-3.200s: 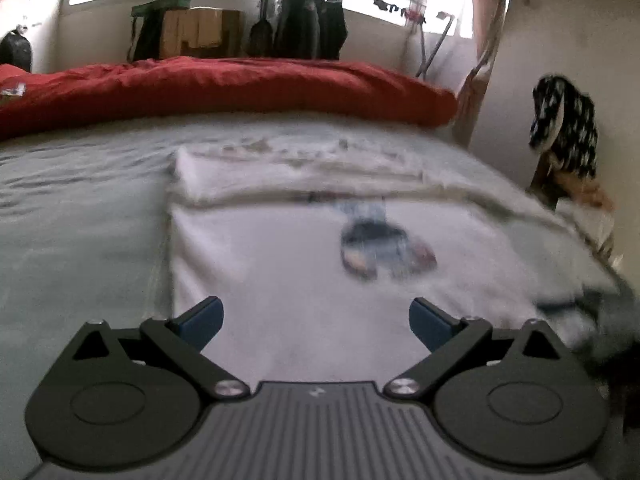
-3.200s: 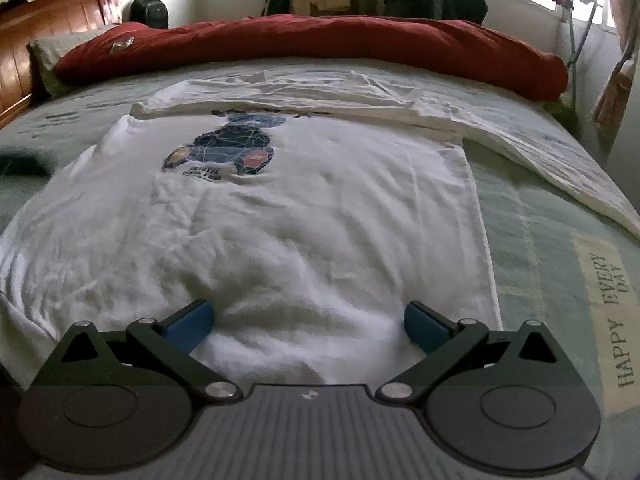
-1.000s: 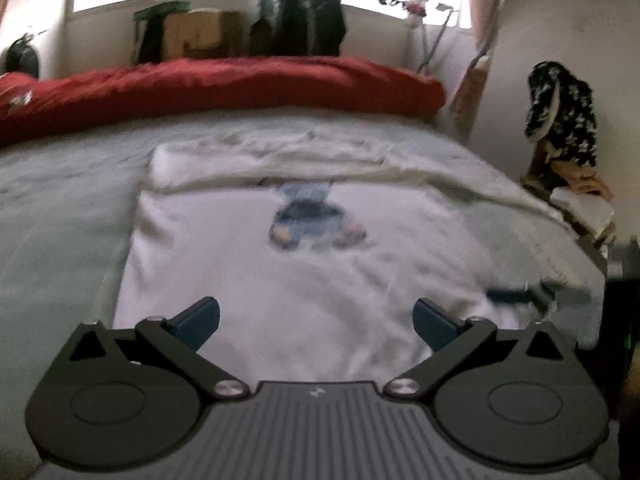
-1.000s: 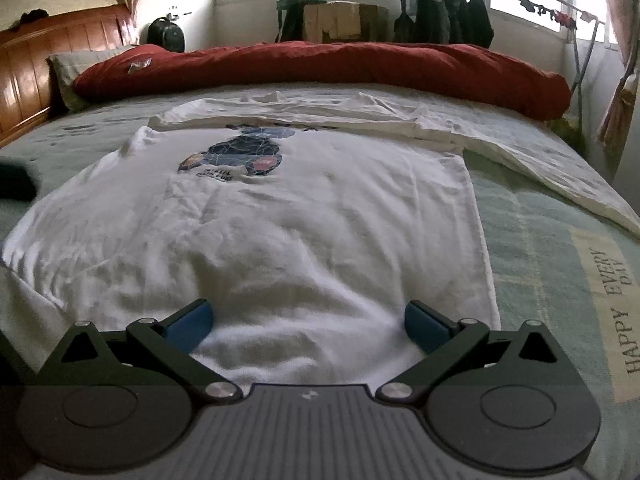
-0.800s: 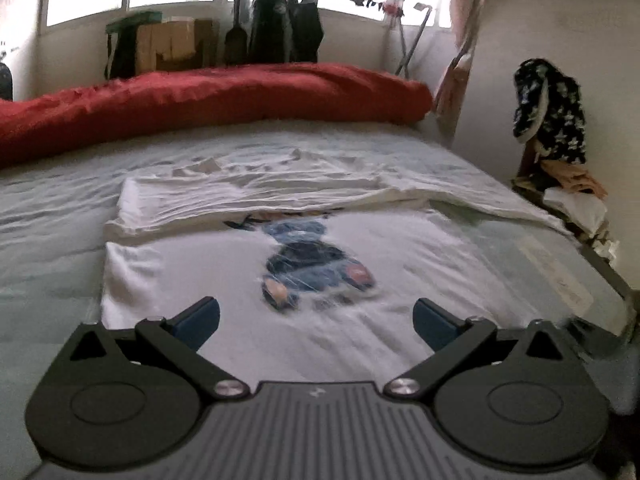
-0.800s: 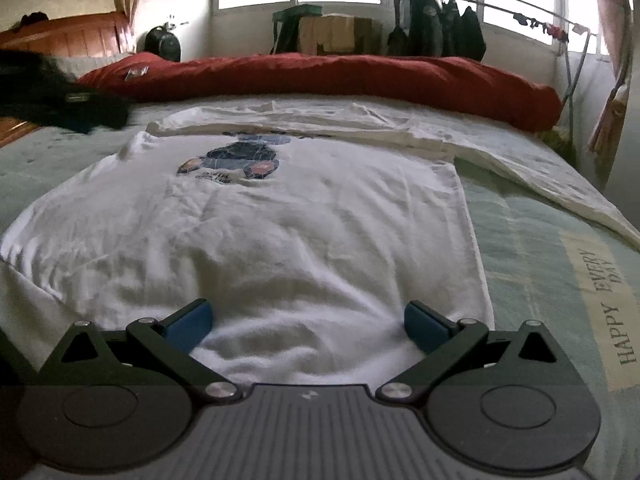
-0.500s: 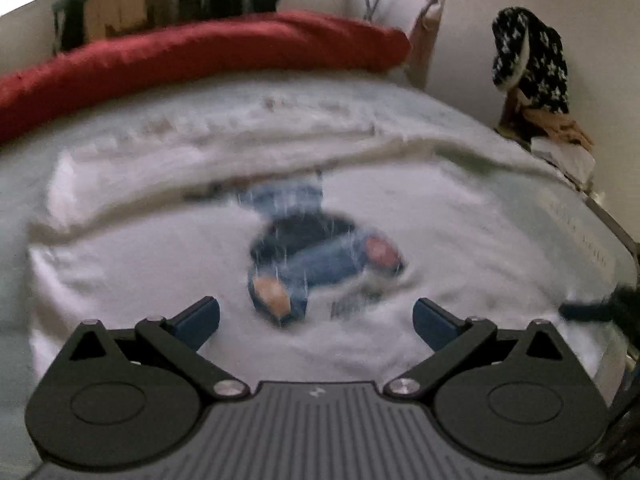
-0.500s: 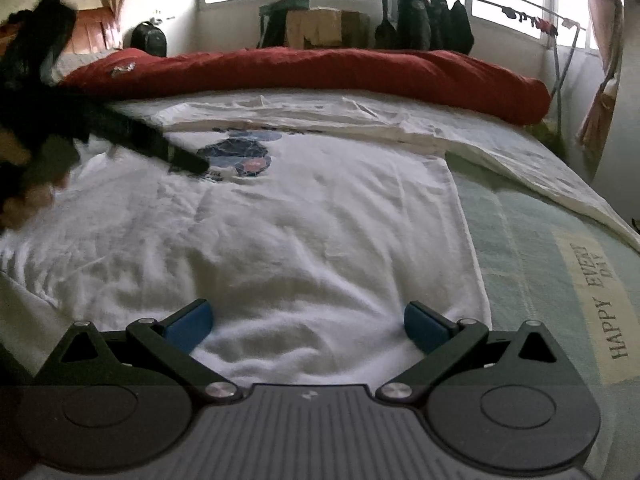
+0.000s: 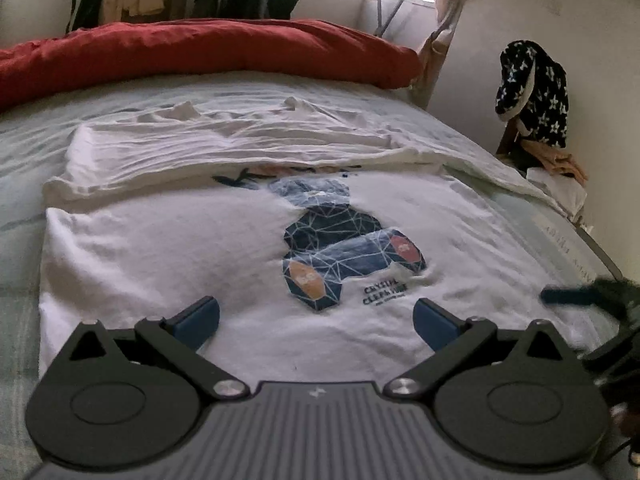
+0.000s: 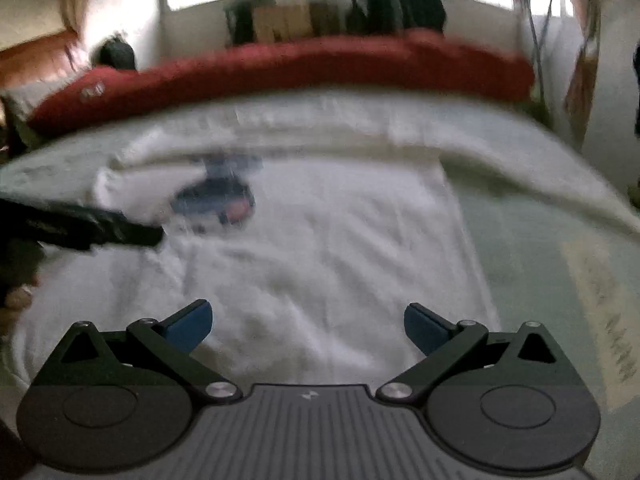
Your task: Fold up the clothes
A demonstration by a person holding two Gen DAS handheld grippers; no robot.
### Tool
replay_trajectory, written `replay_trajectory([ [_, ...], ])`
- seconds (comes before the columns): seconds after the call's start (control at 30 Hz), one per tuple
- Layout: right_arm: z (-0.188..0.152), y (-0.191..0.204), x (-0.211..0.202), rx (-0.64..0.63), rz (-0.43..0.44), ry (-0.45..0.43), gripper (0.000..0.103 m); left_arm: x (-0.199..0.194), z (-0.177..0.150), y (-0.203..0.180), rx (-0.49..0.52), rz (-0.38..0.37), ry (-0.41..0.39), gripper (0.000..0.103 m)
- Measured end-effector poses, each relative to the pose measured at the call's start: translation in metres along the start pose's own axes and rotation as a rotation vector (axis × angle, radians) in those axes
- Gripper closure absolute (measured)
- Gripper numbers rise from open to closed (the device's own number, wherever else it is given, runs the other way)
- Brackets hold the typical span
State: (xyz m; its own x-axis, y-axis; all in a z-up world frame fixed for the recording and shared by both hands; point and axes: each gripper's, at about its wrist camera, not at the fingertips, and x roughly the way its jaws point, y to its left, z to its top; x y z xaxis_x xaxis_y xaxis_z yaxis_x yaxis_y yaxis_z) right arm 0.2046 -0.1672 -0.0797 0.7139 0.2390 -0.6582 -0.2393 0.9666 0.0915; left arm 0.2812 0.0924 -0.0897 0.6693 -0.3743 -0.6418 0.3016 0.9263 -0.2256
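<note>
1. Behind the bed (image 9: 24,168) we see bright windows, hanging dark clothes and a long red duvet (image 9: 208,52) bunched across the far side.
2. We see a white T-shirt (image 9: 168,248) lying flat on the pale green sheet, its blue bear print (image 9: 340,248) facing up.
3. A second white garment (image 9: 240,140) lies crumpled just beyond it, overlapping its far edge.
4. Our left gripper (image 9: 316,316) hovers over the near part of the shirt, blue fingers (image 9: 198,316) spread wide, nothing between them.
5. Our right gripper (image 10: 308,322) is likewise spread and empty above the shirt; its view is motion-blurred.
6. On the wall to the right hangs a dark star-patterned garment (image 9: 536,76).
</note>
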Motion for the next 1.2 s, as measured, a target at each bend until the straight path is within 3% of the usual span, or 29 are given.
replay_trajectory([
  [0.13, 0.014, -0.006, -0.002, 0.021, 0.045, 0.006, 0.0, -0.013, 0.005, 0.007, -0.01, 0.017, -0.02, 0.001],
  [0.37, 0.101, 0.017, 0.013, -0.097, 0.135, -0.103, 0.0, -0.042, 0.013, 0.044, -0.094, 0.071, -0.088, 0.001],
  [0.47, 0.127, 0.036, 0.038, -0.158, 0.173, -0.096, 0.0, -0.049, 0.013, 0.056, -0.121, 0.059, -0.107, 0.001],
  [0.57, 0.142, 0.058, 0.066, -0.218, 0.119, -0.074, 0.0, -0.05, 0.014, 0.068, -0.154, 0.045, -0.121, 0.001],
  [0.77, 0.111, 0.065, 0.08, -0.178, 0.167, -0.022, 0.0, -0.047, 0.012, 0.093, -0.263, -0.041, -0.156, 0.001],
  [0.93, 0.086, 0.059, 0.061, -0.14, 0.142, -0.046, 0.0, -0.042, 0.017, 0.106, -0.322, -0.081, -0.154, 0.001],
  [1.13, 0.074, 0.043, 0.052, -0.147, 0.128, -0.073, 0.0, -0.04, 0.082, 0.127, -0.265, -0.096, -0.167, 0.001],
  [1.2, 0.073, 0.041, 0.054, -0.169, 0.125, -0.073, 0.0, -0.016, 0.095, 0.145, -0.328, -0.127, -0.119, 0.001],
])
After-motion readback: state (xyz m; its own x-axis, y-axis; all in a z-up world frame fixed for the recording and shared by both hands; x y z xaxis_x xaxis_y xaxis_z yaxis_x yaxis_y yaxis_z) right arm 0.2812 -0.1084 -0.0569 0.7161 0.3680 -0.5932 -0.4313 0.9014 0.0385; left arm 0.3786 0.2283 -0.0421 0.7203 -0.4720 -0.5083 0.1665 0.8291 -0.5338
